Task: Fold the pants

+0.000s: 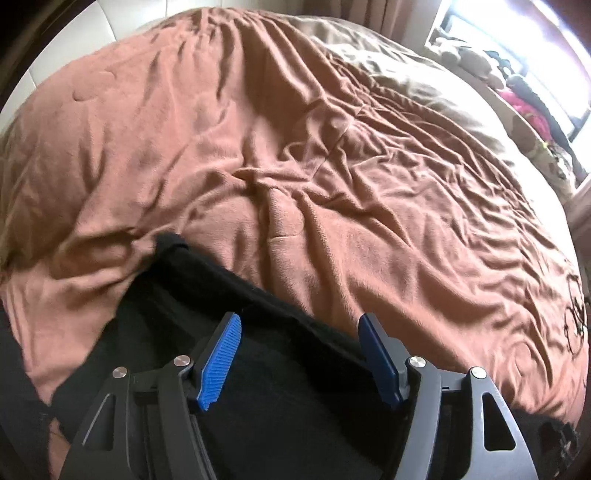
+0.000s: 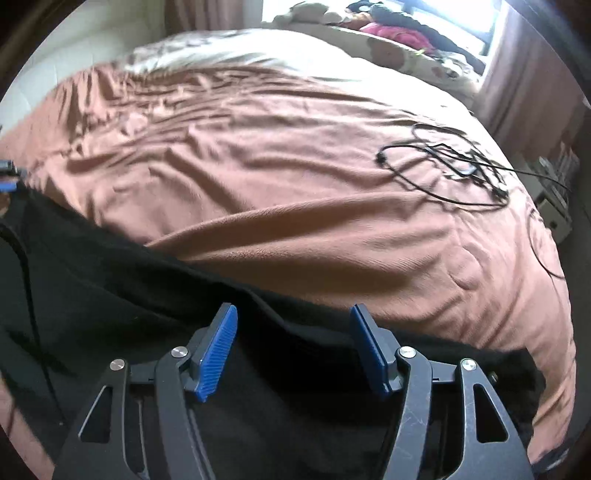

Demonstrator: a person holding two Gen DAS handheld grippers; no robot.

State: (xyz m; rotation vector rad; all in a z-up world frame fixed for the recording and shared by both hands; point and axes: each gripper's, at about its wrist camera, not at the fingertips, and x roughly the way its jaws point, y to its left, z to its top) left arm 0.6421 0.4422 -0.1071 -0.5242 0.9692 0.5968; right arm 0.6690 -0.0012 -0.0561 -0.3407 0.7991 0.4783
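Black pants (image 1: 207,295) lie on a brown blanket (image 1: 295,147) at the near edge of the bed. In the left wrist view my left gripper (image 1: 300,325) is open, its blue pads spread over the pants' far edge, holding nothing. In the right wrist view the pants (image 2: 110,288) stretch from the left across the bottom. My right gripper (image 2: 293,315) is open above their far edge and empty. The other gripper's blue tip (image 2: 8,181) shows at the far left of the right wrist view.
A tangle of black cables (image 2: 450,162) lies on the blanket (image 2: 295,166) at the right. A beige cover (image 1: 424,85) lies at the bed's far side. Clothes and soft toys (image 2: 391,33) sit by the bright window.
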